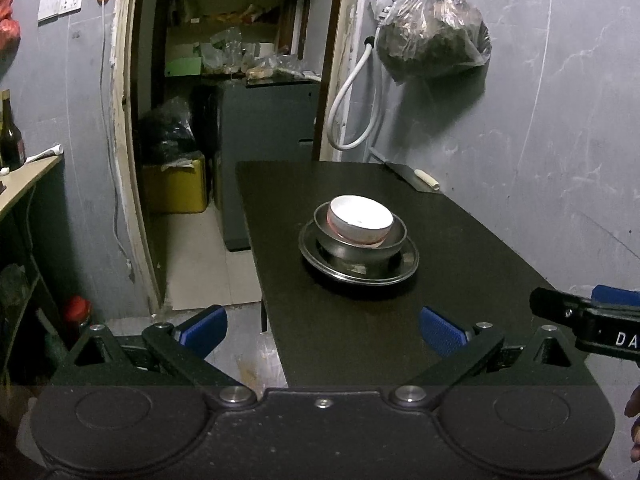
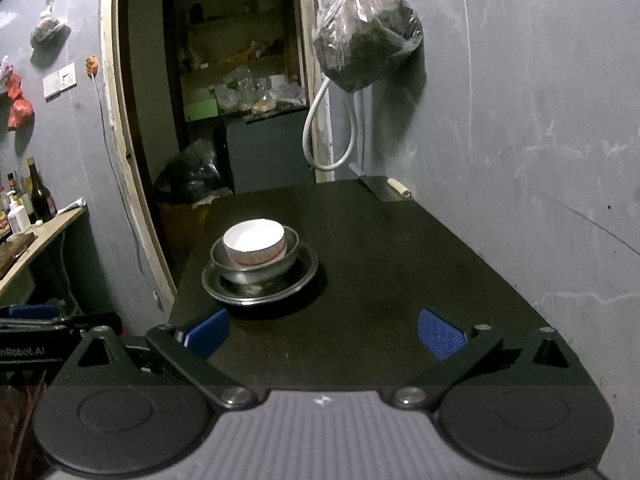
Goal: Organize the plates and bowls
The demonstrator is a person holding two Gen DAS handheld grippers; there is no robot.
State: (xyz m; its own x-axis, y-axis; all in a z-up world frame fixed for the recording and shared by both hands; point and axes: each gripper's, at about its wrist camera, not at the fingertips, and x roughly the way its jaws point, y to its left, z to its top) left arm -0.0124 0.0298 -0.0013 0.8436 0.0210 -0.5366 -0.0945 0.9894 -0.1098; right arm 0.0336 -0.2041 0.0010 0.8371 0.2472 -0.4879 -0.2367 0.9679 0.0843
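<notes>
A white bowl (image 1: 359,220) (image 2: 255,245) nests in a steel bowl (image 1: 360,242) (image 2: 256,268), which stands on a round steel plate (image 1: 358,268) (image 2: 260,286) on the black table (image 1: 460,280) (image 2: 400,260). My left gripper (image 1: 322,332) stands open near the table's front edge, short of the stack, nothing between its blue pads. My right gripper (image 2: 324,334) is open too, also back from the stack, which lies ahead and to its left. In the left wrist view the right gripper's side (image 1: 592,320) shows at the far right edge.
A grey wall (image 2: 520,160) runs along the table's right side, with a full plastic bag (image 1: 434,32) (image 2: 366,40) and a white hose (image 1: 352,96) hanging on it. A doorway (image 1: 240,80) opens behind the table. A side shelf with bottles (image 2: 40,196) stands at left.
</notes>
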